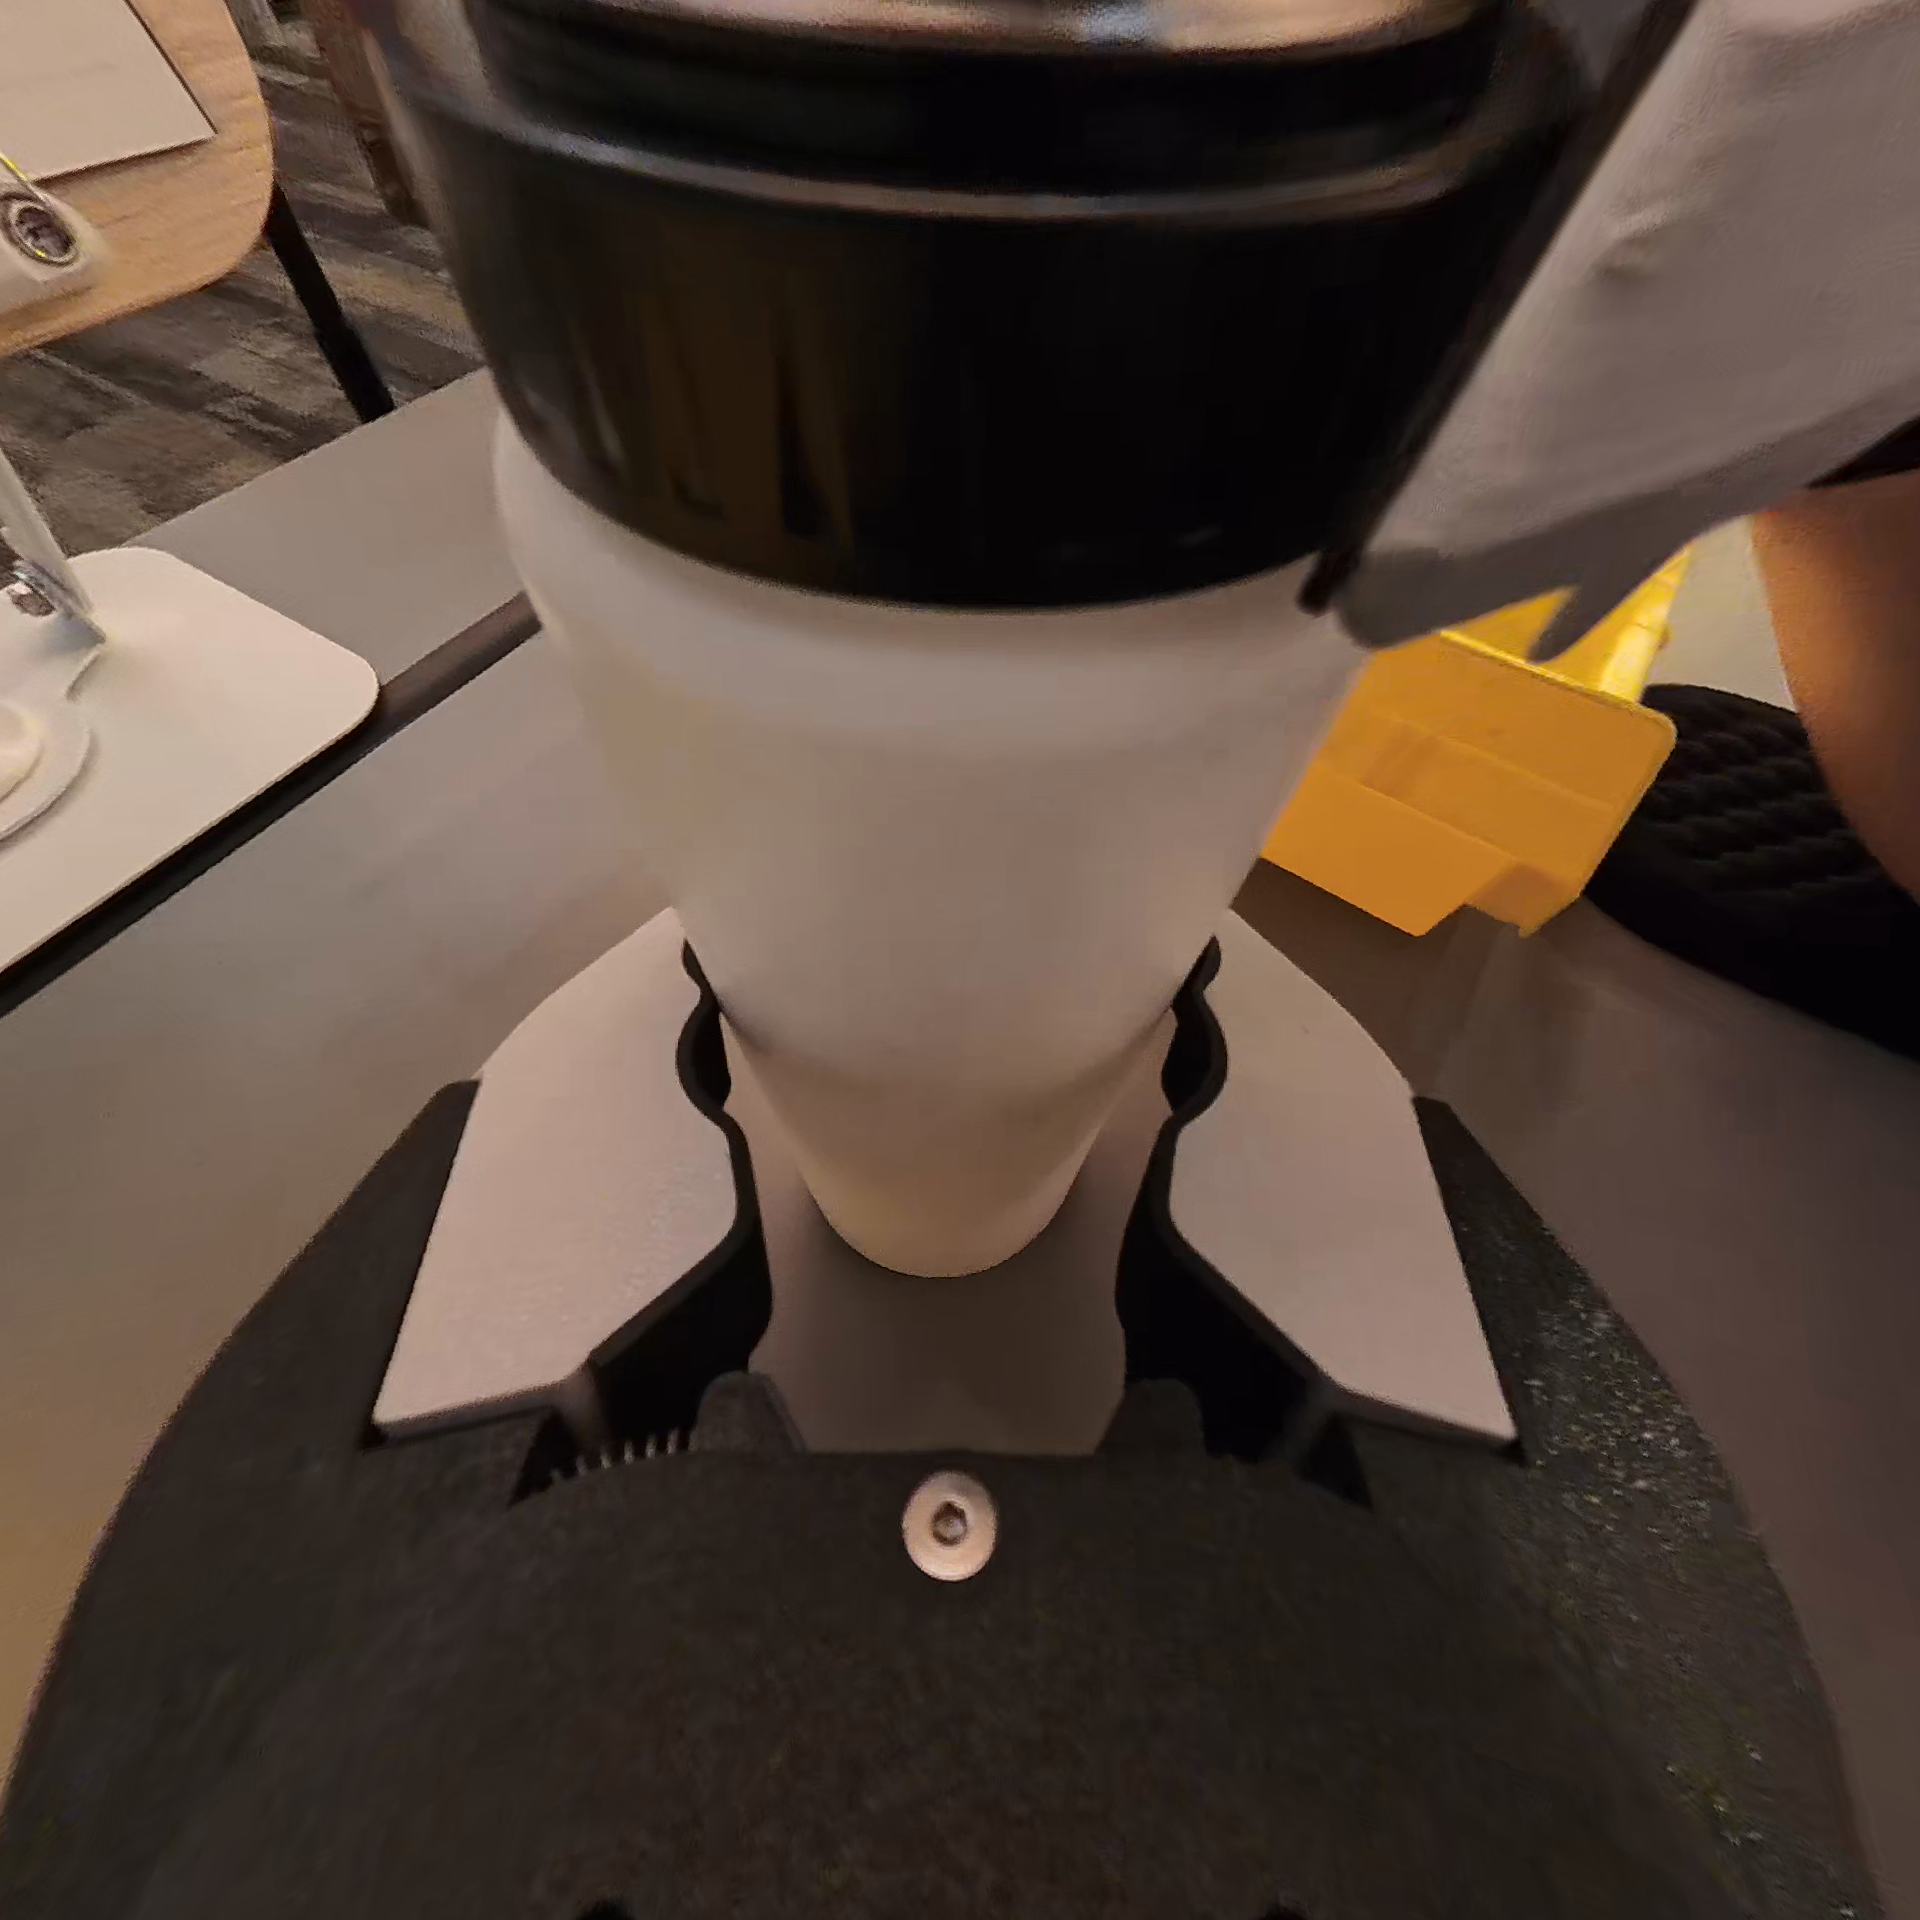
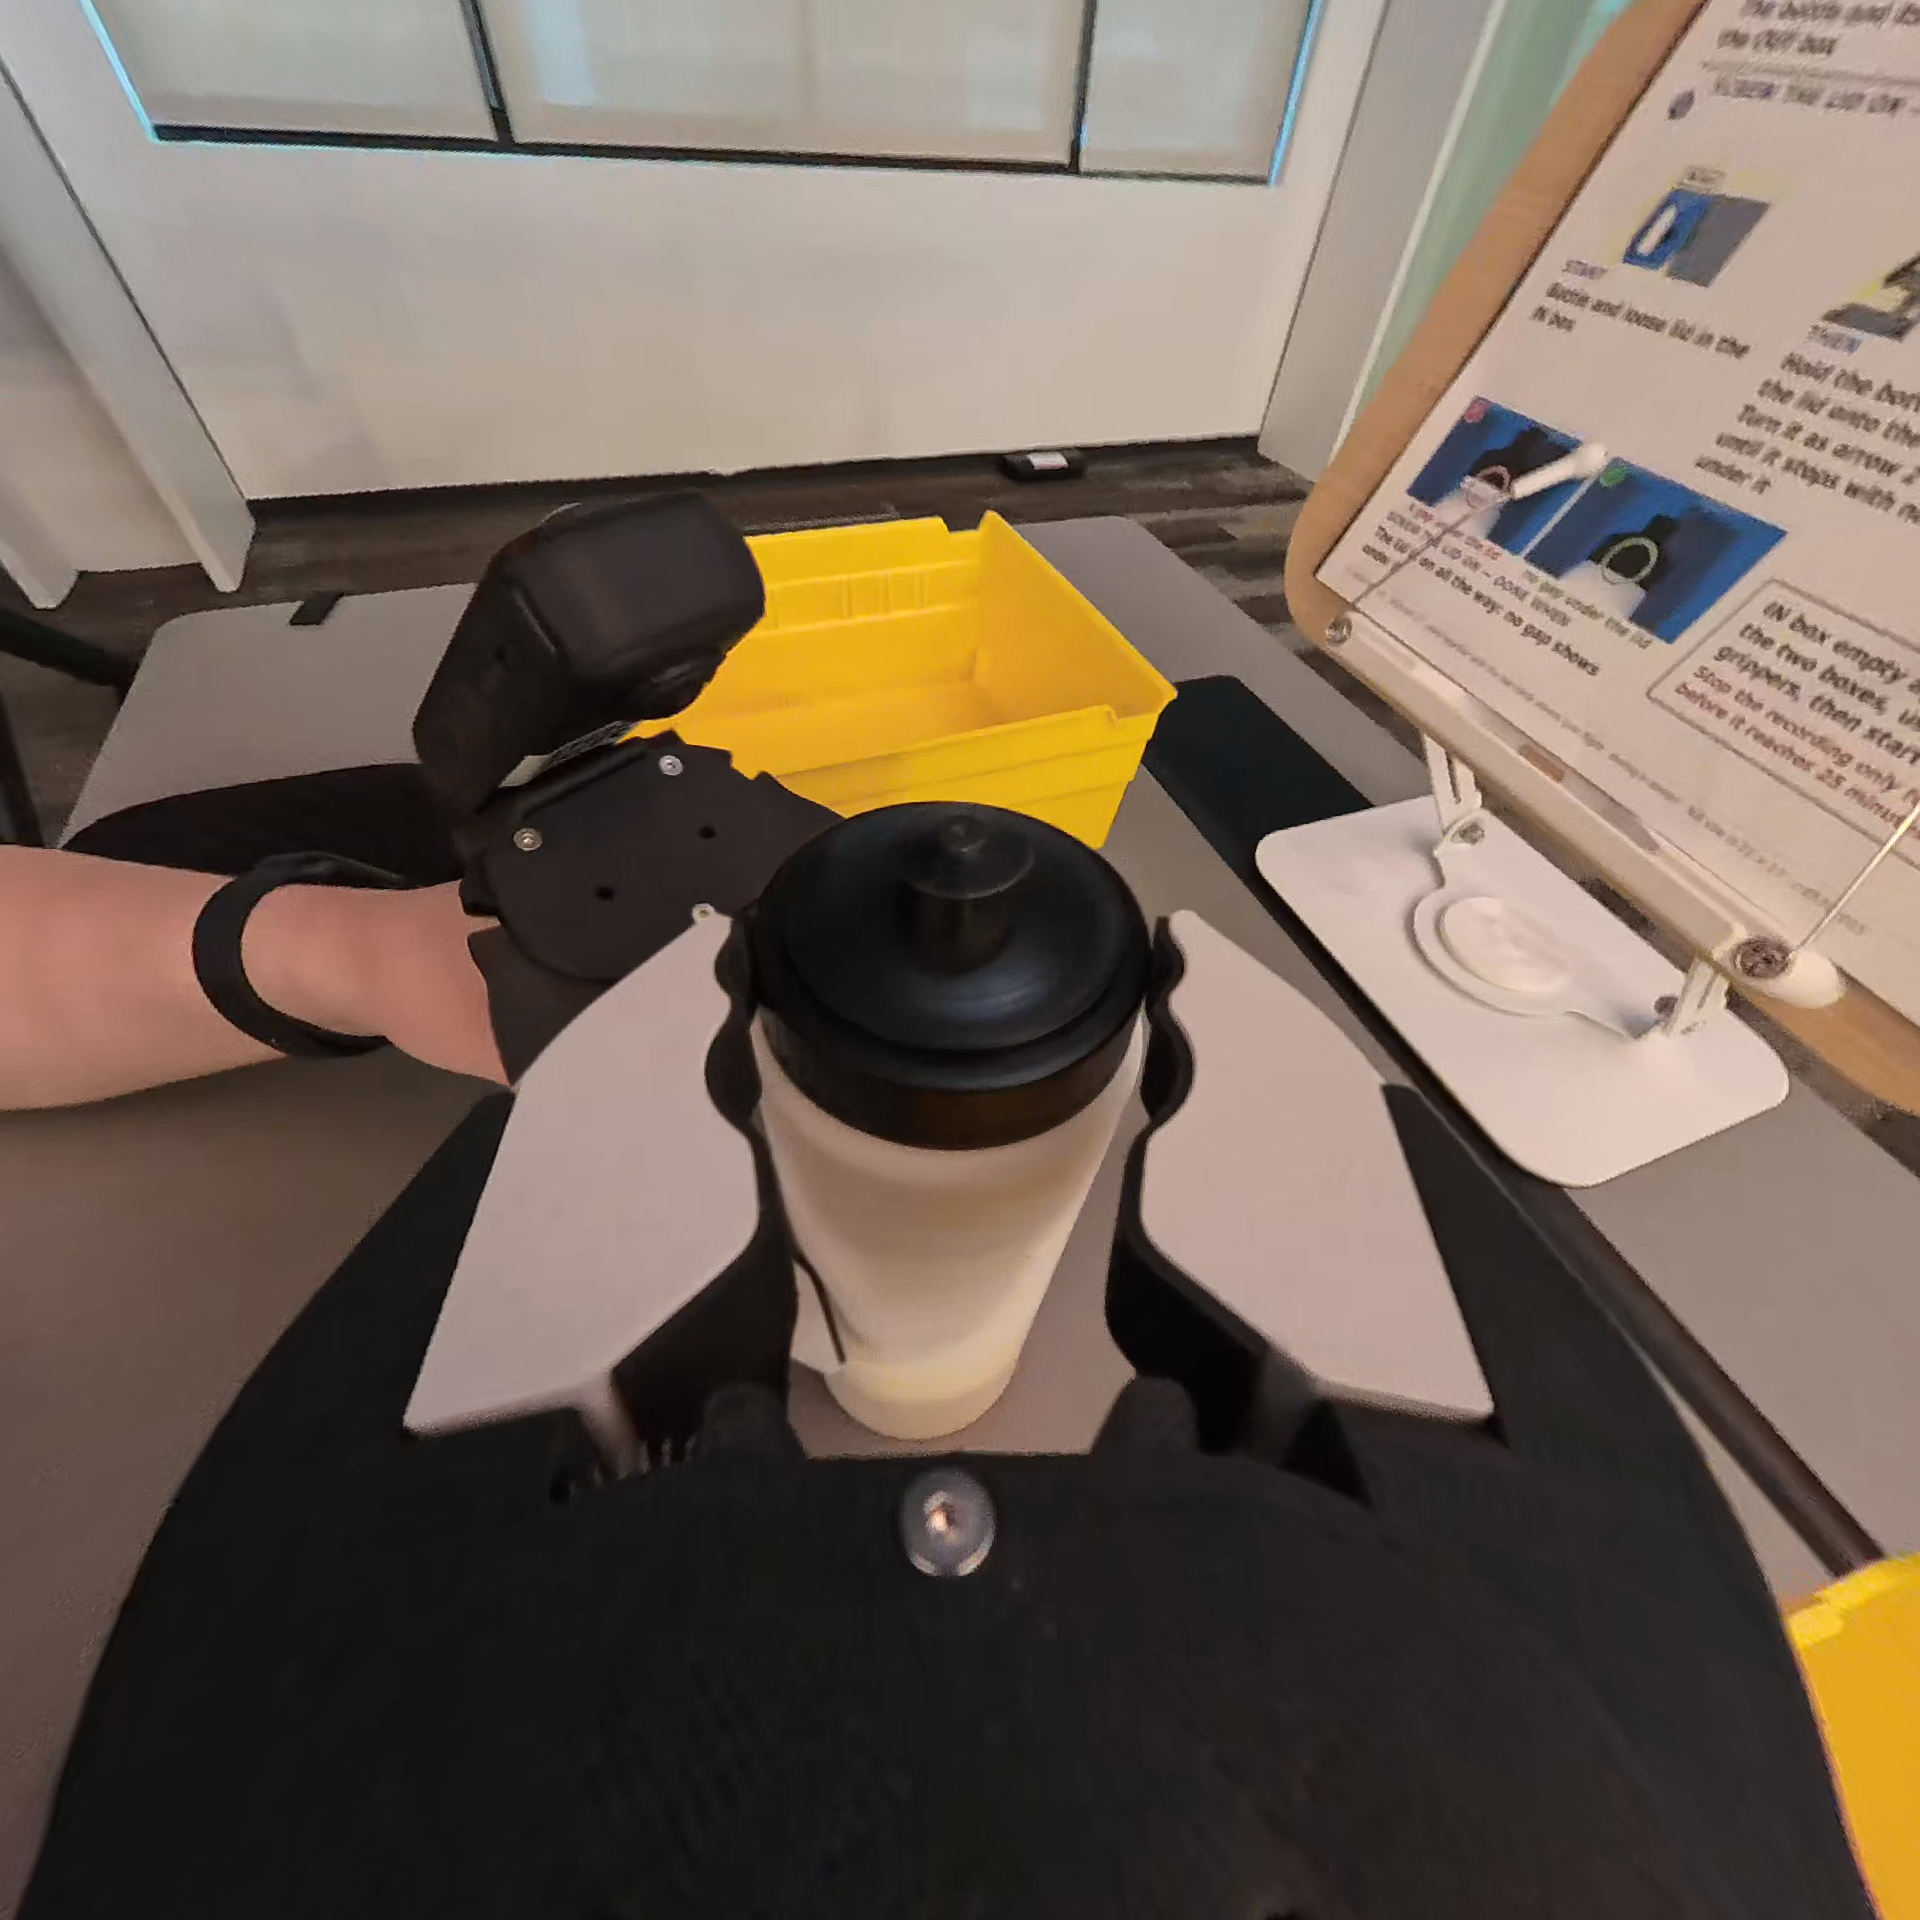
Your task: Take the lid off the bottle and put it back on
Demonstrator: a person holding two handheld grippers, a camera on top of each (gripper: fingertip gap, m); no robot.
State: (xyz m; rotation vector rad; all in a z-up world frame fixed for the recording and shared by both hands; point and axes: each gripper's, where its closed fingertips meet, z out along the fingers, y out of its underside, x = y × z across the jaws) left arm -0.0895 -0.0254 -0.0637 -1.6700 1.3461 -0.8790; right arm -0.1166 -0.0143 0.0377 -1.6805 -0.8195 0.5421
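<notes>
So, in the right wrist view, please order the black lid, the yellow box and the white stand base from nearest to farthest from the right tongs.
1. black lid: between the right tongs.
2. white stand base: right side, on the table.
3. yellow box: behind the bottle, farthest.

Bottle [image 2: 914,1236] matt white plastic; lid [image 2: 951,961] glossy blk (ribbed rim); bin [image 2: 935,665] smooth yellow plastic.

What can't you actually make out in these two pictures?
- Left wrist view: the lid's top is cut off by the upper edge, and motion blur hides whether it is fully screwed down on the bottle.
- Right wrist view: the lid covers the bottle's neck.
- Right wrist view: the yellow bin's near floor is hidden behind its front wall.
- Right wrist view: the left gripper's fingertips are hidden behind the bottle.
</notes>
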